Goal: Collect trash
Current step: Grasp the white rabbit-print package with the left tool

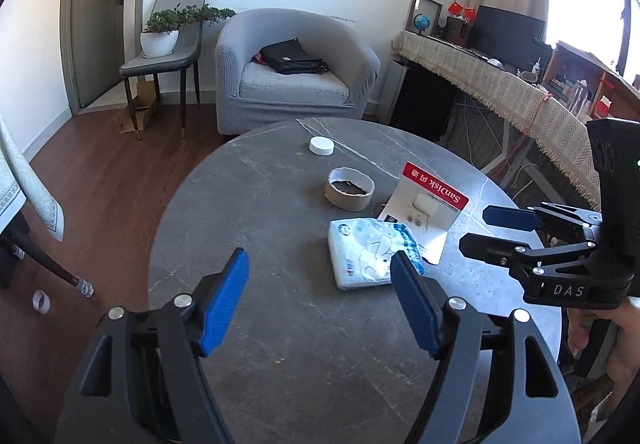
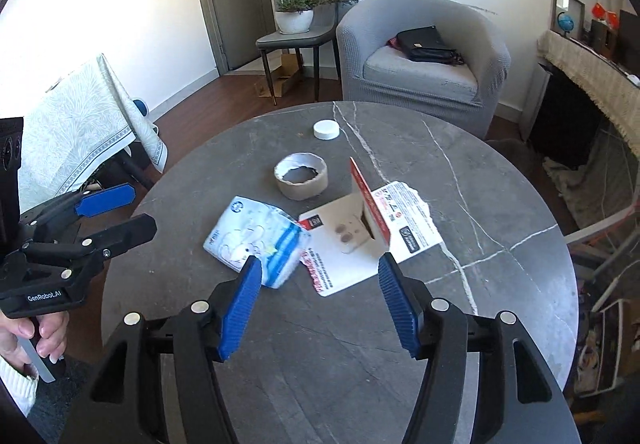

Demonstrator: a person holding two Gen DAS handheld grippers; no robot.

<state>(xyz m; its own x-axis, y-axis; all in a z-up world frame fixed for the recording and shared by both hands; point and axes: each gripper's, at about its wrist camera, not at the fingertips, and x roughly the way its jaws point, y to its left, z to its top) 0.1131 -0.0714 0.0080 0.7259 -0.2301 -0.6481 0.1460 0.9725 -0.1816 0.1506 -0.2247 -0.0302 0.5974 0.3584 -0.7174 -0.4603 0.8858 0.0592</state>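
Both grippers, left (image 1: pixel 320 300) and right (image 2: pixel 320 304), hover spread and empty over the near table (image 1: pixel 248 228). Tissue pack (image 1: pixel 372 252), card (image 1: pixel 424 212), paper ring (image 1: pixel 351 189) and far cap (image 1: pixel 321 145) lie mid-table.

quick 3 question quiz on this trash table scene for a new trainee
1. True or false: the left gripper is shut on the tissue pack.
2. What lies farthest from the grippers on the round table? A) white cap B) tape roll C) torn card packaging
3. Fill in: the black bag lies on the grey ____.

Key:
1. False; both the left gripper and the right gripper are open and empty, above the table.
2. A
3. armchair
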